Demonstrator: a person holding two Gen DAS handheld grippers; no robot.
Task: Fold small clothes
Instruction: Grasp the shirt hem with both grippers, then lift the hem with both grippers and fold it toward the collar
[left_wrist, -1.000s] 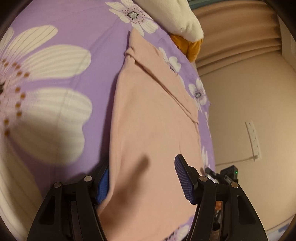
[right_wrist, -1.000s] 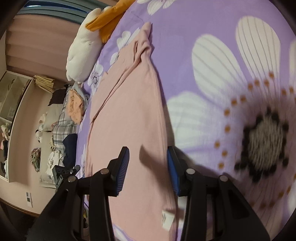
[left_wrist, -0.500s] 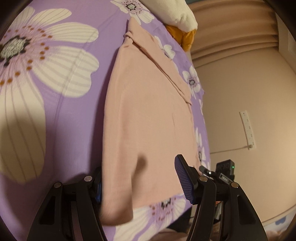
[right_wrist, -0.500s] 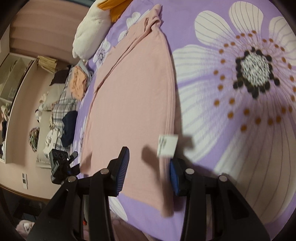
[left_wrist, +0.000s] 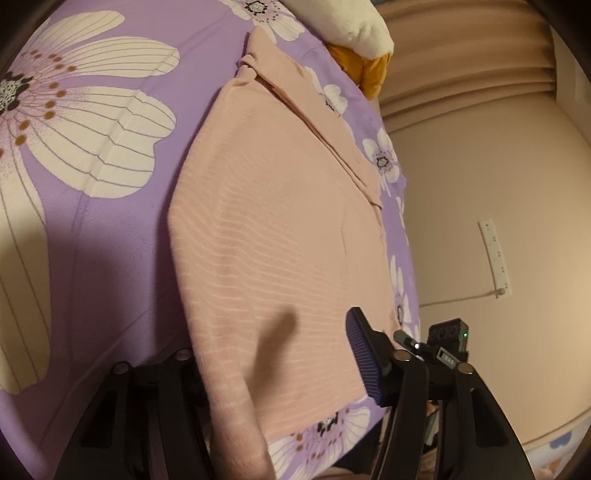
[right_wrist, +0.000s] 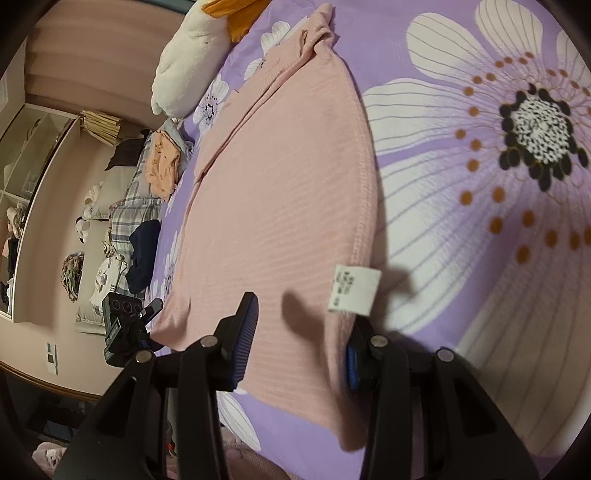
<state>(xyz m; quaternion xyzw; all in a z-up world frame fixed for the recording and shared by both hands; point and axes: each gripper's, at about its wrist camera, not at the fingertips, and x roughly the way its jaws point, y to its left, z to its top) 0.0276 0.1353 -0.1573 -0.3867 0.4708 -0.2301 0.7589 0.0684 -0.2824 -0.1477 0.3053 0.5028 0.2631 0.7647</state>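
Observation:
A pale pink ribbed garment lies spread flat on the purple flowered bedspread, collar end far from me. My left gripper is at its near hem with its jaws closing. The hem corner drapes over the left finger and hides it, while the blue right pad stands clear above the cloth. In the right wrist view the garment runs up the middle, with a white care label at its side seam. My right gripper straddles the other hem corner, its jaws apart and cloth lying between them.
A white and orange plush toy lies at the bed's far end. Piled clothes sit beyond the bed's left side, before shelves. A black device with a green light is near the bed's edge, below a wall power strip.
Both views have drawn back from the middle of the garment to its near hem. The care label has come into view at the right gripper. The left jaws have narrowed a little.

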